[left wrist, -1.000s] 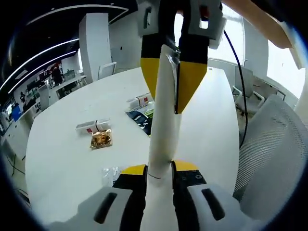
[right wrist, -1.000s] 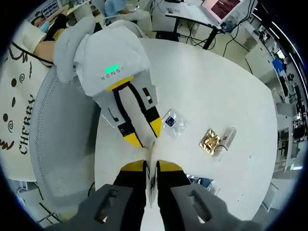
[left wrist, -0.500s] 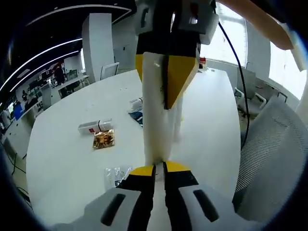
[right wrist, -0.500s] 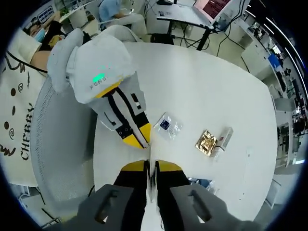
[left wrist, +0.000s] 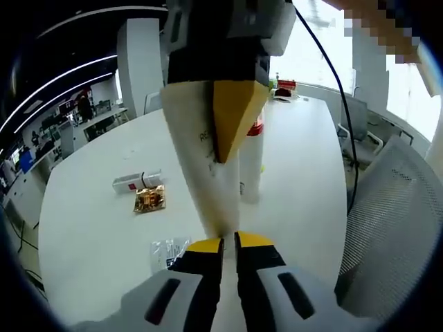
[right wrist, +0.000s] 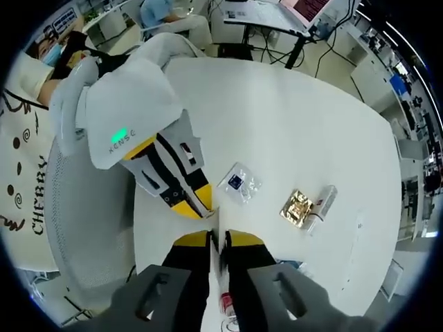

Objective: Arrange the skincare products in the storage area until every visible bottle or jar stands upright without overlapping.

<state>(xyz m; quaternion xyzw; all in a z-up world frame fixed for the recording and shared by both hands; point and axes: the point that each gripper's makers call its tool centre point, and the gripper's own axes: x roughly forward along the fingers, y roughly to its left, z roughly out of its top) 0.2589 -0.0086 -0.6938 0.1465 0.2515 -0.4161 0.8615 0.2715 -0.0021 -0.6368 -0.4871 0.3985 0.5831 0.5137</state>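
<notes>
A flat white tube (left wrist: 208, 173) with printed letters hangs in the air between both grippers. My left gripper (left wrist: 230, 243) is shut on its narrow lower end. The right gripper (left wrist: 220, 117) comes down from the top of the left gripper view, shut on the tube's wide upper end. In the right gripper view my right gripper (right wrist: 217, 239) pinches the tube's thin edge (right wrist: 216, 223), and the left gripper (right wrist: 192, 205) reaches in from the upper left to meet it. A white bottle with a red cap (left wrist: 250, 166) stands upright on the white table (left wrist: 97, 228) behind the tube.
On the table lie a white box with a red end (left wrist: 135, 182), a gold packet (left wrist: 147, 199) and a clear sachet (left wrist: 166, 250). They also show as box (right wrist: 324, 199), packet (right wrist: 297, 207) and sachet (right wrist: 239, 183). A white mesh chair (left wrist: 391, 214) stands at the table's edge.
The tube has turned its flat face to the left gripper view and its top leans left. The red-capped bottle now shows behind it. The left jaws closed tighter on the tube's end.
</notes>
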